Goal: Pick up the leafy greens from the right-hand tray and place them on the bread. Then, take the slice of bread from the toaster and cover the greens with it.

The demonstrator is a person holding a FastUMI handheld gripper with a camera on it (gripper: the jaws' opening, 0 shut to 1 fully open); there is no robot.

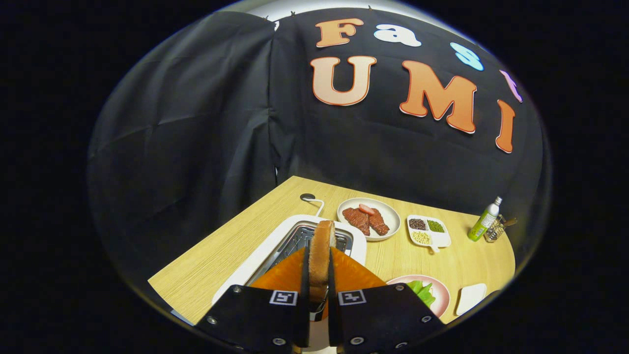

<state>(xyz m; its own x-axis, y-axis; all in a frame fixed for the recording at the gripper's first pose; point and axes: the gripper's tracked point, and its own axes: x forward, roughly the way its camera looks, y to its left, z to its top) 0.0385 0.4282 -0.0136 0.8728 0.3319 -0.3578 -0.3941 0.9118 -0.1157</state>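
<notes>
One slice of bread [322, 255] stands on edge between the two fingers of the gripper [318, 275], its flat faces pressed by them from either side, so the gripper is closed down to the slice's thickness and has it firmly in hold. The slice's long axis runs straight ahead along the fingers, its rounded brown crust at the far end and its paler crumb face showing as a narrow strip. It hangs just above the toaster [275, 250], a white-rimmed box with a metal wire rack in its slot; whether the slice's lower edge is quite clear of the slot cannot be told, because the fingers hide it. The leafy greens [423, 291] lie on a pink plate [442, 295] just to the right of the fingers and low down, near them; they look crinkled, thin and soft, and any bread under them is hidden by the gripper's body. As a judgement, the coming move turns on this: the slice must travel rightward and be tipped from upright to flat to cover the greens. Beyond the toaster sit a white plate [390, 214] with glossy red meat, a white divided tray [440, 241] of beans, and a green bottle [484, 223], all on the pale wood-grain table [216, 260].
</notes>
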